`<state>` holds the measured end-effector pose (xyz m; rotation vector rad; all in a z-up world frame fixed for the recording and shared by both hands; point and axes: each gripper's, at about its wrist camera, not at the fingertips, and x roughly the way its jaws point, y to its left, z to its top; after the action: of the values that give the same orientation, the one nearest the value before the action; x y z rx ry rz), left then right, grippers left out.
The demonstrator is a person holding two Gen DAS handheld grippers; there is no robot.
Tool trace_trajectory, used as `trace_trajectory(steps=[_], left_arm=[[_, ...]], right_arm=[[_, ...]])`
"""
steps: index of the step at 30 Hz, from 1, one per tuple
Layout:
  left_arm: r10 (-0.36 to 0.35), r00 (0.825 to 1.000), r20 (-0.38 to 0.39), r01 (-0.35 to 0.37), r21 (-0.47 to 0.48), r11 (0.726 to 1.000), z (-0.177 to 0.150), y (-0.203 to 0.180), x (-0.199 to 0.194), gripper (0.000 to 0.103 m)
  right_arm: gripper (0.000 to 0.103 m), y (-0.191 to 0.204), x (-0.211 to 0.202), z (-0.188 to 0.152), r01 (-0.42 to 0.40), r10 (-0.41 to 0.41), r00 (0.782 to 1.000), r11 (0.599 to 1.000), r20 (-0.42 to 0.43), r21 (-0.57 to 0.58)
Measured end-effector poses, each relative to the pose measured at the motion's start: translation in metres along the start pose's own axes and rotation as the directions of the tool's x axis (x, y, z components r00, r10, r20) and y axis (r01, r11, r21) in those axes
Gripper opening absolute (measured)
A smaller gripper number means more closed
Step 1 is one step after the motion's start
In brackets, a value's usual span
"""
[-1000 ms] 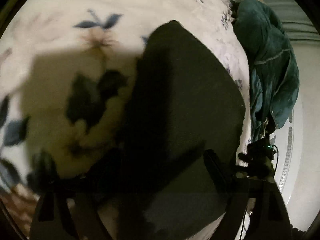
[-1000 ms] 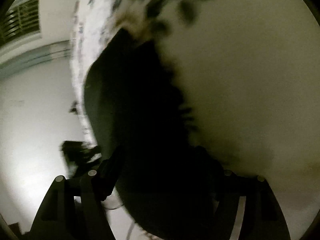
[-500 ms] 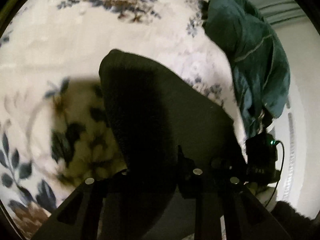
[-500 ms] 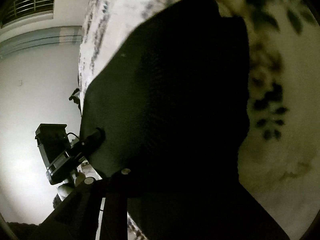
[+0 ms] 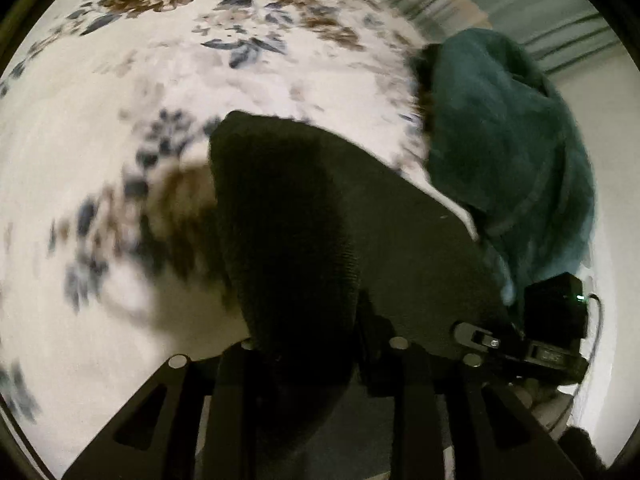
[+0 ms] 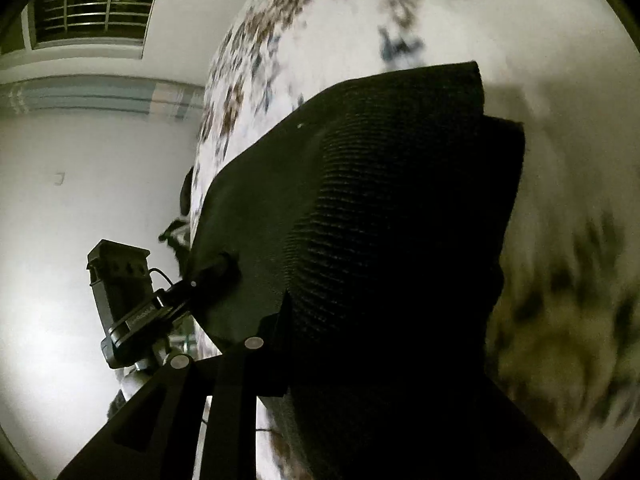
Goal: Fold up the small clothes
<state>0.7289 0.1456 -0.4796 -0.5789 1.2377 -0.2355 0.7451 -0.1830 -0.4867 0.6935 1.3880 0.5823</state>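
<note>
A black ribbed garment [image 5: 320, 220] hangs between both grippers above a floral bedsheet [image 5: 160, 80]. My left gripper [image 5: 316, 344] is shut on its near edge, with the cloth draped over the fingers. In the right wrist view the same black garment [image 6: 380, 220] fills the middle, folded over itself. My right gripper [image 6: 340, 344] is shut on it; the cloth hides its right finger. The other gripper's fingertip [image 6: 212, 276] pinches the garment's left corner there.
A dark green garment [image 5: 500, 140] lies heaped at the bed's right edge. The right gripper's body [image 5: 552, 328] shows at lower right in the left wrist view. White wall and a barred window [image 6: 92, 4] are beyond the bed edge.
Both grippers went from open over the black garment to shut on it. They have lifted it off the sheet, and more of the bed shows beyond it.
</note>
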Motion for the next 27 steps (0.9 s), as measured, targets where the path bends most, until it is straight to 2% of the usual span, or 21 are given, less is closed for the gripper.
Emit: trace_trajectory(steps=[1,2,3,4,5,6,7,9,11,12,14,17,19,21,22,27], left_arm=[[0.020,1.000,-0.018,-0.020,-0.004,1.000,0.009,0.005,0.008,0.034],[0.050,0.998,-0.043,-0.051,-0.011,0.999,0.019,0.013,0.018,0.036],[0.133,0.989,-0.068,-0.133,0.000,0.991,0.027,0.019,0.032,0.042],[0.193,0.979,-0.065,-0.192,0.023,0.981,0.028,0.021,0.037,0.047],[0.229,0.972,-0.055,-0.227,0.042,0.973,0.025,0.020,0.040,0.065],[0.270,0.962,-0.041,-0.267,0.064,0.962,0.021,0.019,0.042,0.090],[0.290,0.957,-0.032,-0.287,0.073,0.955,0.018,0.018,0.042,0.097],[0.344,0.939,0.026,-0.345,0.102,0.933,0.002,0.011,0.037,0.098],[0.389,0.919,0.061,-0.393,0.121,0.911,-0.012,0.004,0.032,0.098],[0.419,0.904,0.087,-0.427,0.122,0.896,-0.024,-0.001,0.028,0.098],[0.450,0.886,0.113,-0.461,0.112,0.880,-0.039,-0.006,0.020,0.099],[0.493,0.858,0.142,-0.508,0.104,0.855,-0.058,-0.014,0.007,0.099],[0.499,0.855,0.143,-0.515,0.106,0.851,-0.072,-0.024,-0.002,0.099],[0.517,0.843,0.146,-0.533,0.112,0.838,-0.088,-0.036,-0.016,0.099],[0.521,0.841,0.147,-0.538,0.111,0.836,-0.091,-0.042,-0.019,0.099],[0.505,0.840,0.199,-0.529,0.090,0.844,-0.122,-0.079,-0.081,0.099]], right_arm=[[0.024,0.001,0.006,0.011,0.025,-0.025,1.000,1.000,-0.005,0.013],[0.033,-0.003,0.014,0.027,0.109,-0.109,0.994,0.993,-0.005,0.042],[0.051,-0.005,0.015,0.036,0.180,-0.180,0.984,0.982,-0.001,0.049],[0.063,-0.005,0.013,0.042,0.244,-0.245,0.970,0.969,0.011,0.043],[0.086,-0.003,0.012,0.043,0.313,-0.314,0.949,0.949,0.026,0.023],[0.099,0.002,0.010,0.041,0.382,-0.381,0.923,0.924,0.049,-0.009],[0.101,0.007,0.009,0.036,0.437,-0.434,0.898,0.899,0.070,-0.038],[0.101,0.017,0.008,0.023,0.606,-0.592,0.795,0.788,0.136,-0.110],[0.103,0.031,0.016,0.005,0.713,-0.685,0.701,0.681,0.197,-0.166],[0.103,0.032,0.013,-0.008,0.738,-0.706,0.675,0.653,0.214,-0.172],[0.103,0.035,0.010,-0.026,0.767,-0.731,0.641,0.622,0.234,-0.160],[0.103,0.034,-0.006,-0.061,0.784,-0.750,0.619,0.607,0.231,-0.132],[0.103,0.037,-0.015,-0.077,0.785,-0.750,0.617,0.607,0.239,-0.123],[0.103,0.047,-0.035,-0.096,0.804,-0.761,0.591,0.583,0.269,-0.116],[0.103,0.053,-0.030,-0.100,0.807,-0.761,0.585,0.580,0.281,-0.112],[0.103,0.099,-0.076,-0.129,0.819,-0.749,0.557,0.567,0.360,-0.089]])
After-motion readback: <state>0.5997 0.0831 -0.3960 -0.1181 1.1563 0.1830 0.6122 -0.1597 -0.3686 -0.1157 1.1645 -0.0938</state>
